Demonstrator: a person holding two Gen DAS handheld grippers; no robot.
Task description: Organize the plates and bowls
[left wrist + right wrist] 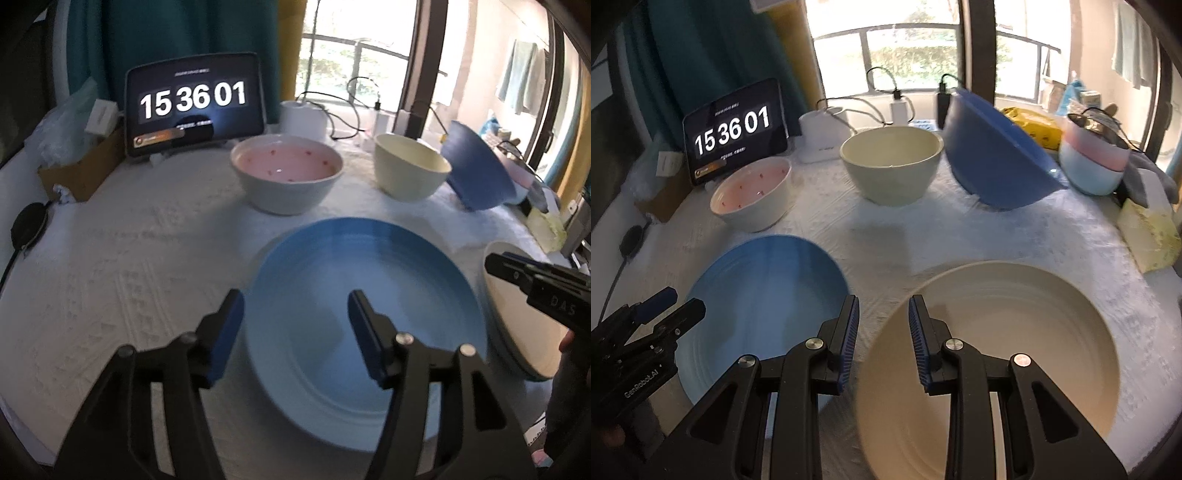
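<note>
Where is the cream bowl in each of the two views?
Left wrist: cream bowl upper right, between pink-lined bowl and tilted blue bowl.
Right wrist: cream bowl upper centre, between the same bowls.
Shared landmark: clock tablet, at upper left in both.

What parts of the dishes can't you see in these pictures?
- Blue plate: near rim hidden behind the left gripper, left wrist view.
- Cream plate: near rim hidden by the right gripper, right wrist view.
- Tilted blue bowl: inside faces away, both views.
</note>
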